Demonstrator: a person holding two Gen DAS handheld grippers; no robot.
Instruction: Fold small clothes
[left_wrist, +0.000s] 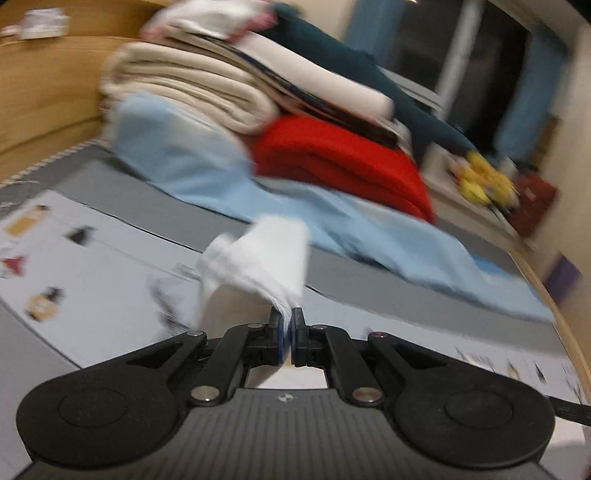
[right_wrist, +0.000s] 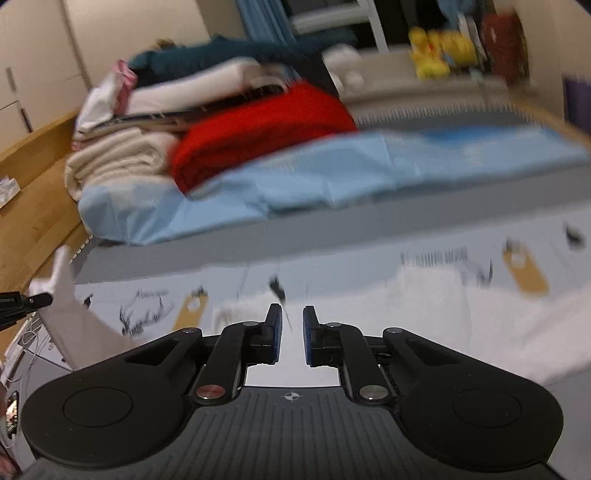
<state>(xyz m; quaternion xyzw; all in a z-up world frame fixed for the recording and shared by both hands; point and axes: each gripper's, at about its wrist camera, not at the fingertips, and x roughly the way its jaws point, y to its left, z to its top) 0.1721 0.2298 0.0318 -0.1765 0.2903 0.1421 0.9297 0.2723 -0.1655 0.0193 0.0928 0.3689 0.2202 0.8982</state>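
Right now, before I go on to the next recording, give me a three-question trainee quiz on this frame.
1. True or false: the left gripper is shut on the white cloth.
2. Which folded item in the pile sits directly on the light blue sheet, beside the cream blanket? A) yellow toy B) red blanket C) paper sheet
3. Fill in: in the right wrist view, the right gripper has ____ between its jaws.

Key
1. True: its pads pinch a bunched edge of the cloth.
2. B, the red blanket.
3. Nothing: a narrow gap shows there, over the printed sheet.
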